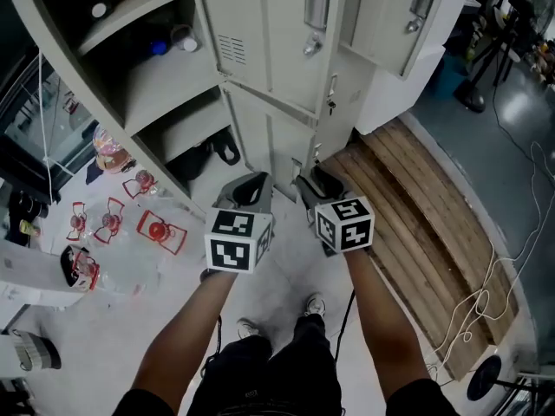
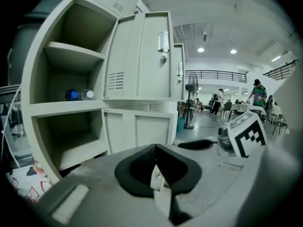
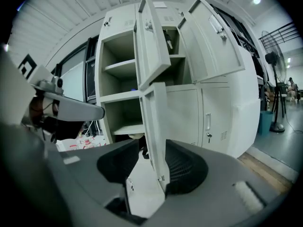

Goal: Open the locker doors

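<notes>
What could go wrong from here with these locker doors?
The edge of the lower open door sits between the parted jaws of the right gripper; a sideways pull could catch and swing it. The upper open door hangs directly above, so lifting that gripper might bump it.

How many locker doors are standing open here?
3: the upper left door, the lower left door beneath it, and the upper right door. The lower right door is shut; none seem hidden.
</notes>
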Tool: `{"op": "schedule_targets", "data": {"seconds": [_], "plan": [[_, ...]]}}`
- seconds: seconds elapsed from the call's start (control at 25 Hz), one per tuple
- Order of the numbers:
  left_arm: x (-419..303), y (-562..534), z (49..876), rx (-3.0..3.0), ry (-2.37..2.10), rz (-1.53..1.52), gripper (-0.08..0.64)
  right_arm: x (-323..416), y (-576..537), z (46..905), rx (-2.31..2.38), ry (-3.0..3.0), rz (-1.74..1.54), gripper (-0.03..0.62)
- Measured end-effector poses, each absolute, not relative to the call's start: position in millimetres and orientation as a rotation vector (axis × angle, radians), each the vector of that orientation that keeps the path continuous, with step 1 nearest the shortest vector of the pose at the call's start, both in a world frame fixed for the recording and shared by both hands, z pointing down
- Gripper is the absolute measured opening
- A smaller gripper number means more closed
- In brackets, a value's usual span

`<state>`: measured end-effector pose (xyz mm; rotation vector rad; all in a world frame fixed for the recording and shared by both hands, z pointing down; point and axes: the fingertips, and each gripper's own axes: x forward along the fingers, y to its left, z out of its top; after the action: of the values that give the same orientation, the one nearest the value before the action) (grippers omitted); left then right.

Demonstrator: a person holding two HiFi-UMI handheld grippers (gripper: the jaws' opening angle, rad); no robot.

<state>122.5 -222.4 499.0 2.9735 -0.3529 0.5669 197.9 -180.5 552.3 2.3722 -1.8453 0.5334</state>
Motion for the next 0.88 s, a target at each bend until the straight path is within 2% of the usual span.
{"op": "schedule_targets", "data": {"seconds": [0.64, 0.88], "plan": [[30.3, -284.7, 416.4, 2.968, -0.619, 0.509, 0.005, 106.6, -225.7, 424.8, 2.219, -2.015, 0.447, 0.147], [-17.2, -297.5, 398.2, 2.915, -0.69, 0.5, 0.005, 72.0, -239.5, 385.6, 2.149, -2.103, 0.424, 0.117]]}}
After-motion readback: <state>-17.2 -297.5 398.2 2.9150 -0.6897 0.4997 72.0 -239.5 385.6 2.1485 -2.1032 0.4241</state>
